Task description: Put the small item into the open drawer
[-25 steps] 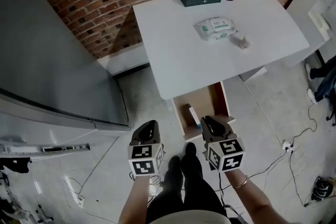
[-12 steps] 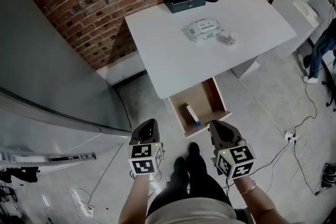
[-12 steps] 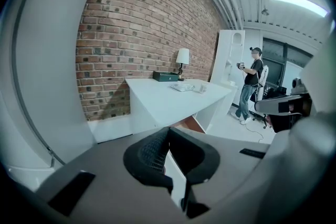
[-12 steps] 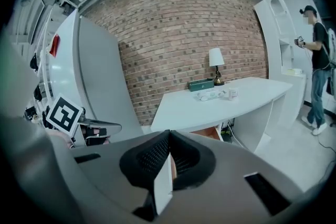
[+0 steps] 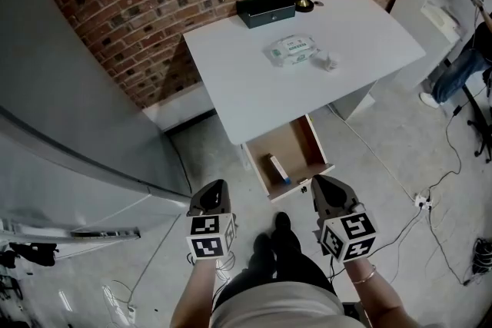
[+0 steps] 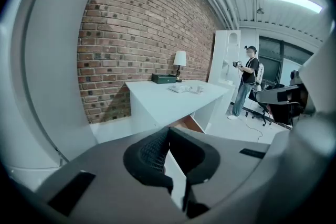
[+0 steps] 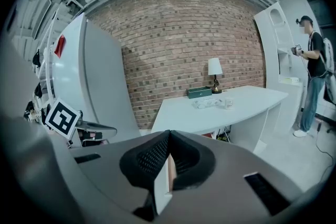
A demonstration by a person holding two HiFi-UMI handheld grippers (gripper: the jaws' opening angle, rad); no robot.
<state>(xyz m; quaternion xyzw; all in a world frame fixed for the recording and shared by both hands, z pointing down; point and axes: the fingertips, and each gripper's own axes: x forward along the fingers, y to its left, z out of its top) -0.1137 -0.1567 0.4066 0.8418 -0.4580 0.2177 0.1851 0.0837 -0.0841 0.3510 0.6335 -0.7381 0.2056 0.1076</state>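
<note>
1. Head view: the left gripper (image 5: 216, 187) hangs low, its fingers pressed together and empty.
2. The small item (image 5: 278, 168) lies inside the open drawer (image 5: 296, 148), under the counter (image 5: 246, 81).
3. The right gripper (image 5: 318, 183) has its fingers closed and empty. The placing looks done, so keep it clear of the drawer's front.

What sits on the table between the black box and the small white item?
A pack of wipes, clearest in the head view, close beside the small white item and apart from the black box.
</note>
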